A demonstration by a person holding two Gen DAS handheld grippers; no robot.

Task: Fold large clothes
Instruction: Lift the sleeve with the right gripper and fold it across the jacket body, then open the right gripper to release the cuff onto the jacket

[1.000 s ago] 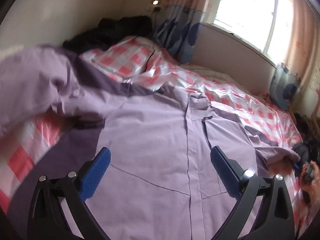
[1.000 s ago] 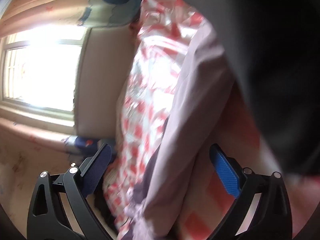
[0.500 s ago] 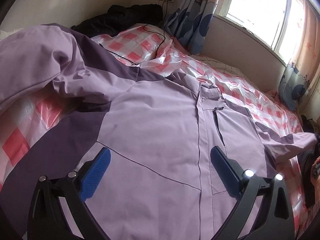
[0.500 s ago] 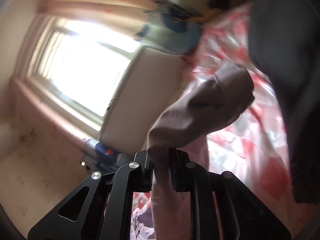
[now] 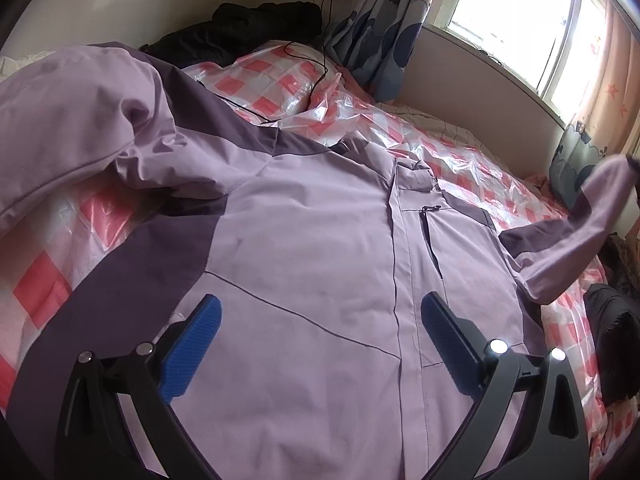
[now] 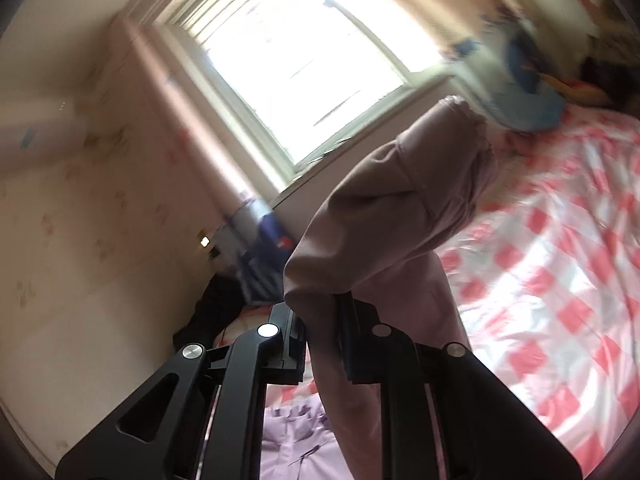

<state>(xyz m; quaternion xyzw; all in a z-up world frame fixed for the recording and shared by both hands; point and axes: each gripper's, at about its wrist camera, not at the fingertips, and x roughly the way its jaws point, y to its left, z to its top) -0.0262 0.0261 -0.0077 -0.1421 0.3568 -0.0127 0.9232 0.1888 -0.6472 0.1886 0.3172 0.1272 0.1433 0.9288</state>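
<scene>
A large lilac jacket (image 5: 320, 248) with darker purple panels lies front-up across a bed covered in a pink-and-white checked plastic sheet (image 5: 472, 168), its zip running up the middle. Your left gripper (image 5: 320, 336) hovers over the lower front of the jacket with its blue pads spread wide and nothing between them. Your right gripper (image 6: 322, 336) is clamped tight on the jacket's right sleeve (image 6: 392, 216), gripping a little behind the cuff, and in the left wrist view that sleeve (image 5: 592, 216) rises off the bed toward the window side. The main risk, as it looks from here, is the slick plastic: if you pull the sleeve across with the body unpinned, the whole jacket may slide and skew the fold. The other sleeve (image 5: 88, 120) is bunched in a heap at the far left, so a fold laid over it could come out lumpy. A black charger cable (image 5: 316, 76) trails over the sheet above the collar and could snag.
</scene>
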